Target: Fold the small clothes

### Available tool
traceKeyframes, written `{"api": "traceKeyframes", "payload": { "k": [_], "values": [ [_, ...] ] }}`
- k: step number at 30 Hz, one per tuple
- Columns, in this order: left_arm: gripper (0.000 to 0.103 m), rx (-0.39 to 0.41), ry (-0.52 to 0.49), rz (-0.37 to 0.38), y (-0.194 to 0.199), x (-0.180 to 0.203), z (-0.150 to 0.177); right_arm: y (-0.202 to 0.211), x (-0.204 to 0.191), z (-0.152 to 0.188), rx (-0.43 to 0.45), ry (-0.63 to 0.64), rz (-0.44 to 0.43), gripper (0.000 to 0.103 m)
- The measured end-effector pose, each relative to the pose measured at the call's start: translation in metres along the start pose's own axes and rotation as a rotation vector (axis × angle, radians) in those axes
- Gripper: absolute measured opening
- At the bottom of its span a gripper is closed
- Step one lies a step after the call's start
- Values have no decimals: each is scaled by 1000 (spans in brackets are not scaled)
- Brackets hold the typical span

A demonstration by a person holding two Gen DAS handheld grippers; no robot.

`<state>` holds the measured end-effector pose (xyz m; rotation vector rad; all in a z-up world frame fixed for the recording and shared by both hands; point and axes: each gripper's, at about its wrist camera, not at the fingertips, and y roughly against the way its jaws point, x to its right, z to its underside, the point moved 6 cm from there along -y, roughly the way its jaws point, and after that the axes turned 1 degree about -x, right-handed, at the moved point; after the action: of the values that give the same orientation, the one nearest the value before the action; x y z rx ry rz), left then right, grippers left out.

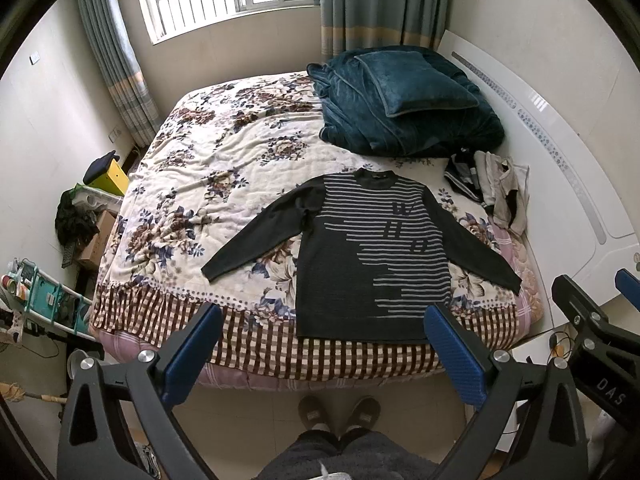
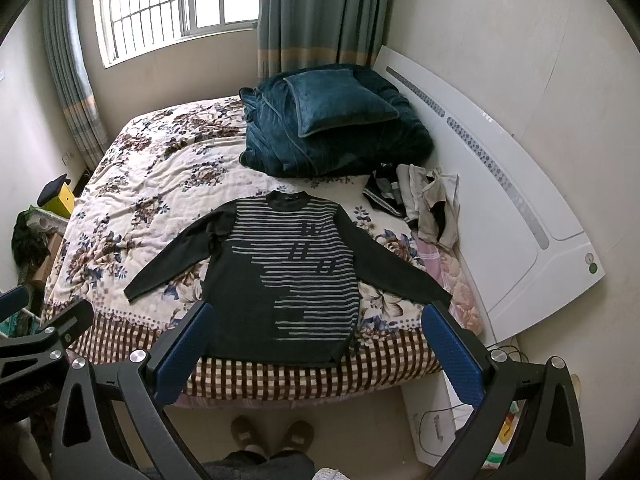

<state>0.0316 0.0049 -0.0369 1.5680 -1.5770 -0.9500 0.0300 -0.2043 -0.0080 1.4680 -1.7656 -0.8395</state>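
Note:
A dark grey sweater (image 1: 360,248) (image 2: 280,272) with pale stripes lies flat on the floral bedspread (image 1: 224,184) (image 2: 132,208), front up, both sleeves spread outward, hem toward me. My left gripper (image 1: 324,332) hovers open above the bed's near edge, level with the hem, nothing between its blue pads. My right gripper (image 2: 316,332) is likewise open and empty, held above the hem. The right gripper's body shows at the right edge of the left wrist view, and the left one at the left edge of the right wrist view.
A pile of small clothes (image 1: 492,188) (image 2: 420,204) lies by the white headboard (image 1: 560,152) (image 2: 500,184). A teal folded quilt with a pillow (image 1: 404,100) (image 2: 336,120) sits behind the sweater. A person's slippered feet (image 1: 340,412) stand at the bed's foot. Clutter fills the floor at left (image 1: 80,220).

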Motion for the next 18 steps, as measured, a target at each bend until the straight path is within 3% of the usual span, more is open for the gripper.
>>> {"api": "traceKeyframes", "payload": {
  "k": [18],
  "values": [
    [103,6,0,-4,13,3,-14,3,1,0,5,0,-1,103]
  ]
}}
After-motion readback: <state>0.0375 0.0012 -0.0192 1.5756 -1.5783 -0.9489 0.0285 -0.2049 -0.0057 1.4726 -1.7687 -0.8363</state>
